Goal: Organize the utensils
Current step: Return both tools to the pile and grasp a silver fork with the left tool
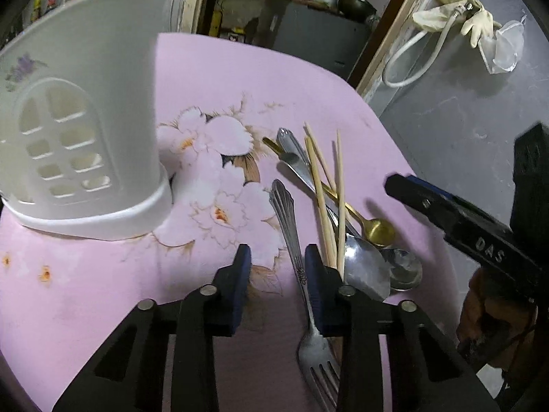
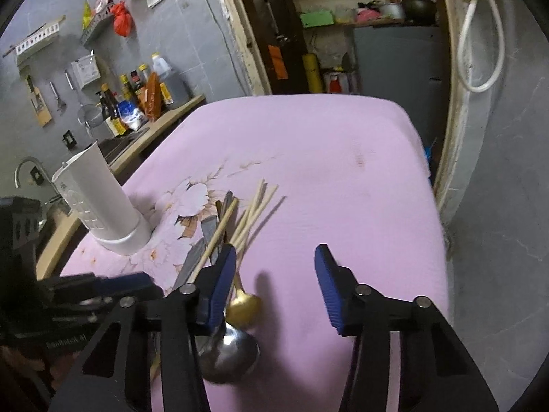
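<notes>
Hovering over a loose pile of utensils on the pink floral tablecloth (image 1: 192, 68), both tongs unclenched and grasping nothing. Left gripper (image 1: 278, 257): jaws part open, astride the handle of the fork (image 1: 291, 233), pads apparently not pressing on it; contact with the right pad cannot be ruled out. Right gripper (image 2: 274, 285): jaws apart, bare cloth between them, left finger just beside the spoon bowls. Judged step: closing in for a first pick, the left on the fork, the right near the spoons.

Placement, with probable reasons:
- Pile lying flat, handles roughly parallel and pointing away from the grippers, bowls and tines nearest. Handles therefore offered crosswise to the jaws.
- White utensil holder (image 1: 79, 130) upright at the left of the cloth, well apart from the pile, mouth up; presumably the destination. One spoon-like item showing above its rim in the left wrist view, not certain.
- Fork set slightly aside from the heap, hence the easiest single grasp.

Count, as far as visible:
- Fork: one.
- Gold spoon (image 1: 377, 230): one.
- Large silver spoon (image 1: 367, 267): one; a second silver bowl (image 1: 405, 267) beside it.
- Wooden chopsticks (image 1: 322, 199): about four, crossed over the spoon handles.
- Further steel handles beneath: number cannot be told.

Nothing yet moved into the holder by these grippers, judging by the lie of the pile.
</notes>
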`<action>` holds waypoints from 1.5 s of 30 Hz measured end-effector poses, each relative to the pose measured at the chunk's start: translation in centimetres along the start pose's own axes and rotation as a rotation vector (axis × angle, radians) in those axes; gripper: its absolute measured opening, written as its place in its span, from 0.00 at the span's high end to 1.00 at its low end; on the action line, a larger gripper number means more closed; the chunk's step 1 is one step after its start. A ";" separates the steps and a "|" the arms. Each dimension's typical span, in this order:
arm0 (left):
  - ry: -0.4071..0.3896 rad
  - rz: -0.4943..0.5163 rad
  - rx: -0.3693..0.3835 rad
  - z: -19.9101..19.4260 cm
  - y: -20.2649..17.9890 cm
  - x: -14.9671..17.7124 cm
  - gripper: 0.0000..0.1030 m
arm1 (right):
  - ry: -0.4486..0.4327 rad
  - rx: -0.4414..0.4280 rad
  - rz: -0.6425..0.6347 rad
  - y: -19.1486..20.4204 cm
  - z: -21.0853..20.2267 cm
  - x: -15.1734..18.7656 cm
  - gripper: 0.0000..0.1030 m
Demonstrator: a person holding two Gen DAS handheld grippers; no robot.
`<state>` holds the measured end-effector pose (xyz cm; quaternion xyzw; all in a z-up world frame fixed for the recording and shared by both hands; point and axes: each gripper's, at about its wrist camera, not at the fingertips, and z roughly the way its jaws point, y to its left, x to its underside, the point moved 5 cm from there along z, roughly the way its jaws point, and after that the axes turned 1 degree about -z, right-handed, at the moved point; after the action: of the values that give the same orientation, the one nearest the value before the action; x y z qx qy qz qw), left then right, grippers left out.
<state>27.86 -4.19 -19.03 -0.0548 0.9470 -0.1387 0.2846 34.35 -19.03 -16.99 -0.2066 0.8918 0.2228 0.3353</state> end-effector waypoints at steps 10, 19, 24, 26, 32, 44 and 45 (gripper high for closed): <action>0.071 -0.009 0.043 1.2 -0.2 -0.7 0.81 | 0.085 -0.080 -0.010 0.7 4.0 -1.8 0.66; 0.089 0.019 0.024 1.5 -0.4 -1.1 0.89 | 0.148 -0.124 0.023 0.7 6.6 -2.7 0.67; 0.095 0.010 0.041 1.7 -0.3 -1.3 0.92 | 0.155 -0.141 0.076 0.2 6.8 -2.7 0.87; 0.093 -0.003 0.045 1.7 -0.3 -1.3 0.92 | 0.160 -0.156 0.102 0.1 6.7 -2.7 0.88; 0.098 -0.024 0.035 0.8 0.3 -0.6 0.94 | 0.132 -0.172 0.163 -0.1 5.2 -2.9 0.91; 0.211 0.118 -0.016 0.6 -0.9 -0.1 0.90 | 0.097 -0.179 0.272 -1.8 2.1 -1.4 0.92; 0.214 0.133 -0.028 0.6 -1.0 -0.1 0.90 | 0.094 -0.177 0.278 -1.9 2.0 -1.3 0.92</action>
<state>28.26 -5.27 -19.19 0.0194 0.9753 -0.1112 0.1899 37.27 -19.20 -17.91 -0.1204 0.9033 0.3349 0.2395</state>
